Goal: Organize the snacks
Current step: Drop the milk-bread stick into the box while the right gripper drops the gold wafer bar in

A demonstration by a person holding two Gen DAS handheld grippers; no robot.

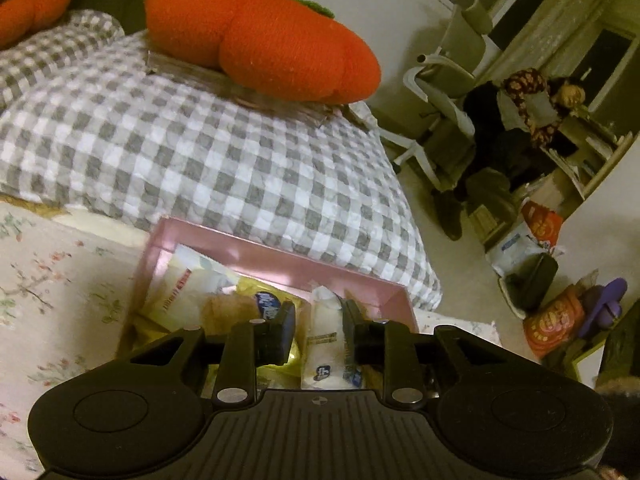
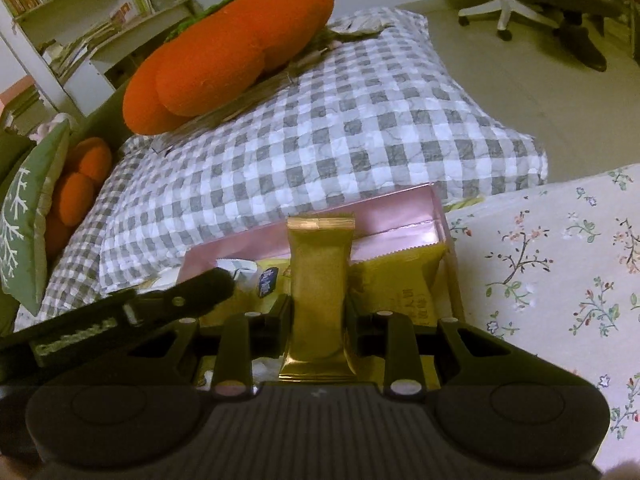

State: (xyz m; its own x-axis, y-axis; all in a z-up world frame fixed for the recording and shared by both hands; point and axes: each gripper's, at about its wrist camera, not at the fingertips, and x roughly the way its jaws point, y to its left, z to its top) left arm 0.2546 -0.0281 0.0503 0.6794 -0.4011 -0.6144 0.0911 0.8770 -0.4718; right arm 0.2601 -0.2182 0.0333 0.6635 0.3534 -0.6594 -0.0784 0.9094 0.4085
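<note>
A pink box (image 1: 280, 256) lies on the floral bedsheet with several snack packets in it. My left gripper (image 1: 318, 314) hangs over the box, jaws slightly apart. Between them stands a white snack packet (image 1: 324, 340), leaning on the right finger; a gap shows at the left pad (image 1: 285, 330). My right gripper (image 2: 318, 306) is shut on a gold snack packet (image 2: 320, 280), which sticks out forward over the pink box (image 2: 392, 220). A yellow packet (image 2: 400, 284) leans in the box's right end. The left gripper's fingers (image 2: 208, 284) reach in from the left.
A grey-and-white checked quilt (image 1: 200, 140) lies just behind the box, with a large orange carrot plush (image 1: 260, 36) on top. The floral sheet (image 2: 560, 260) spreads to the right. An office chair (image 1: 440, 92) and snack bags (image 1: 536, 232) are on the floor beyond.
</note>
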